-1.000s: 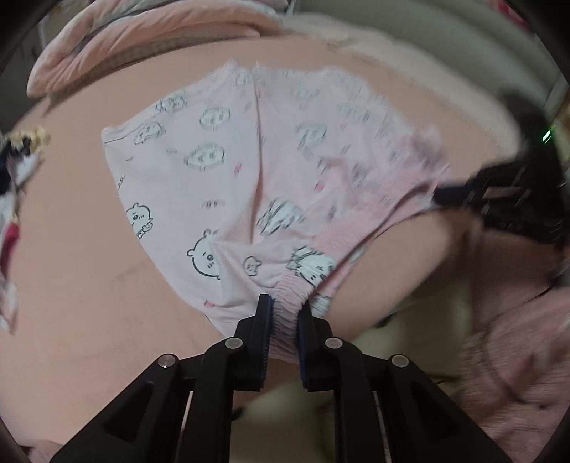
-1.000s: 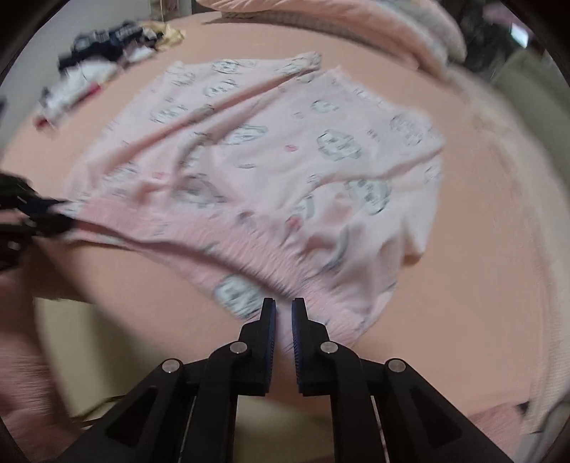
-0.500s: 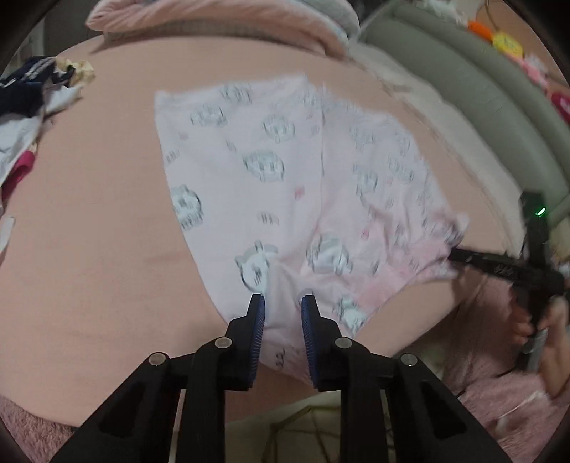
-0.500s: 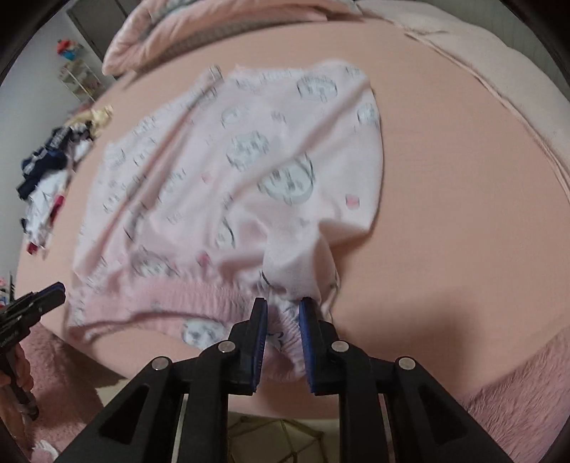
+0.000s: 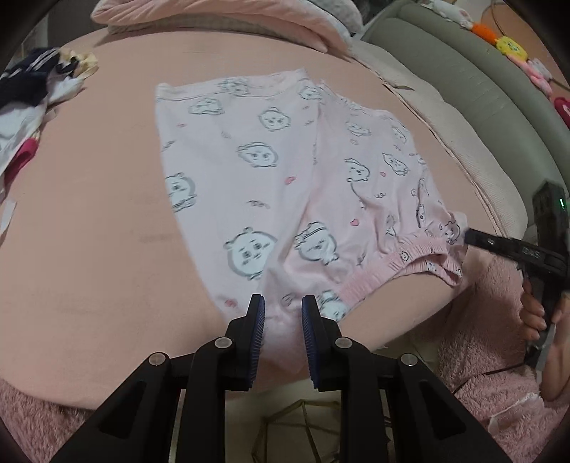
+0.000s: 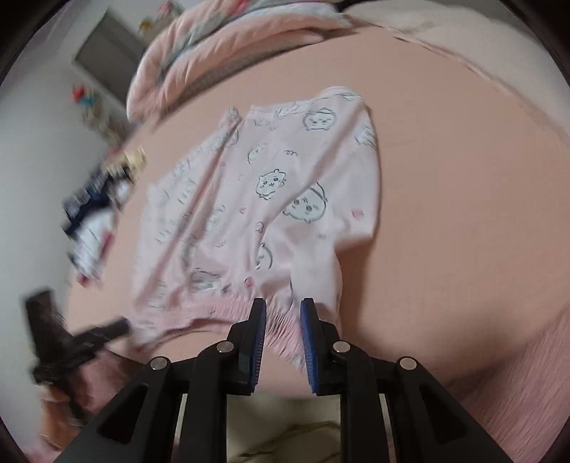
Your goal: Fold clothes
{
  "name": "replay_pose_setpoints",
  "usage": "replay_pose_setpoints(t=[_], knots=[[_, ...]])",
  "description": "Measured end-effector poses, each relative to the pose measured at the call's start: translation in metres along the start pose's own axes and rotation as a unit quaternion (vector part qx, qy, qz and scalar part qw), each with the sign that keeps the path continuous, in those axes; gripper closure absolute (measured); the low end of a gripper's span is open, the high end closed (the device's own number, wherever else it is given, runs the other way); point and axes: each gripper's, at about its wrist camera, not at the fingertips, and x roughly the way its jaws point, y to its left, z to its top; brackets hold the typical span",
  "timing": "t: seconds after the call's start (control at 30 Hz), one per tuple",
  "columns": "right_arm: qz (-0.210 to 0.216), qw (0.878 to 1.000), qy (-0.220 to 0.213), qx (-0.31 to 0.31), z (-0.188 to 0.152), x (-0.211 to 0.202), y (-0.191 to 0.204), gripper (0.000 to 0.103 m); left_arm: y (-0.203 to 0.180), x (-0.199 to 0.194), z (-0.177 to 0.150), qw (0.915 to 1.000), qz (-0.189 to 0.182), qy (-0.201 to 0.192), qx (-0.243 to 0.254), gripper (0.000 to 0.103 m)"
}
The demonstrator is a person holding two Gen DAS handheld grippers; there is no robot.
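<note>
Both your grippers tilt steeply down at the near edge of the bed [image 5: 89,231]. Left gripper [image 5: 283,310]: jaws narrowly parted, waistband cloth lying between the pads; I cannot tell whether they pinch it. Right gripper [image 6: 283,313]: jaws have just been opening, now a narrow gap with the gathered waistband between them; grip not clear either. Your hand [image 5: 534,317] wraps the right gripper's handle.

Count: one pair of pink shorts [image 5: 285,171], two grippers, one heap of other clothes [image 5: 32,96] at far left, one rolled quilt [image 5: 221,17] beyond.

Shorts lie flat mid-bed, waistband nearest you, two leg hems pointing away; long axis runs across, along the waistband.
</note>
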Motion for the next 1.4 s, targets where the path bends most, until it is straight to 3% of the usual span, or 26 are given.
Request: replay_pose_setpoints(t=[0.17, 0.37, 0.43, 0.53, 0.6, 0.63, 0.73, 0.8, 0.87, 0.93, 1.0, 1.17, 1.27, 1.3, 1.4], knots=[[-0.027, 0.996, 0.074, -0.051, -0.007, 0.039, 0.004, 0.084, 0.003, 0.021, -0.011, 0.9991, 0.027, 0.03, 0.011, 0.084], [-0.068, 0.994, 0.08, -0.032, -0.029, 0.02, -0.028, 0.086, 0.023, 0.006, -0.019, 0.997, 0.067, 0.039, -0.007, 0.084], [-0.07, 0.995, 0.067, -0.015, -0.028, 0.009, -0.037, 0.081, 0.028, -0.002, -0.02, 0.9968, 0.07, 0.034, -0.021, 0.084], [-0.036, 0.998, 0.037, 0.02, -0.025, -0.006, -0.046, 0.078, 0.04, -0.012, -0.025, 0.9972, 0.004, 0.016, -0.073, 0.084], [-0.002, 0.998, 0.035, 0.061, -0.026, -0.003, -0.05, 0.067, 0.05, -0.012, -0.029, 0.9926, -0.043, 0.014, -0.112, 0.084], [0.008, 0.996, 0.036, 0.08, -0.027, 0.001, -0.052, 0.062, 0.052, -0.01, -0.031, 0.9914, -0.044, 0.023, -0.121, 0.084], [0.005, 0.993, 0.058, 0.105, -0.031, 0.02, -0.055, 0.061, 0.05, -0.002, -0.036, 0.9864, -0.067, 0.04, -0.145, 0.084], [0.012, 0.993, 0.051, 0.111, -0.032, 0.021, -0.056, 0.059, 0.055, 0.002, -0.043, 0.9776, -0.093, 0.049, -0.182, 0.084], [0.033, 0.991, 0.049, 0.121, -0.03, 0.022, -0.059, 0.061, 0.059, 0.003, -0.047, 0.9727, -0.098, 0.049, -0.205, 0.084], [0.06, 0.989, 0.052, 0.127, -0.029, 0.023, -0.059, 0.079, 0.058, 0.004, -0.046, 0.9693, -0.104, 0.047, -0.218, 0.084], [0.062, 0.989, 0.054, 0.122, -0.032, 0.03, -0.052, 0.088, 0.061, 0.006, -0.046, 0.9665, -0.11, 0.048, -0.227, 0.084], [0.027, 0.995, 0.049, 0.083, -0.032, 0.026, -0.04, 0.088, 0.068, -0.003, -0.049, 0.9582, -0.121, 0.035, -0.257, 0.084], [-0.009, 0.996, 0.042, 0.076, -0.034, 0.014, -0.044, 0.087, 0.063, 0.001, -0.047, 0.9633, -0.1, 0.029, -0.247, 0.082], [-0.014, 0.996, 0.041, 0.079, -0.035, 0.015, -0.045, 0.08, 0.062, 0.004, -0.046, 0.9644, -0.096, 0.031, -0.244, 0.082], [-0.01, 0.994, 0.044, 0.097, -0.035, 0.016, -0.055, 0.08, 0.059, 0.007, -0.045, 0.9624, -0.111, 0.026, -0.247, 0.065]])
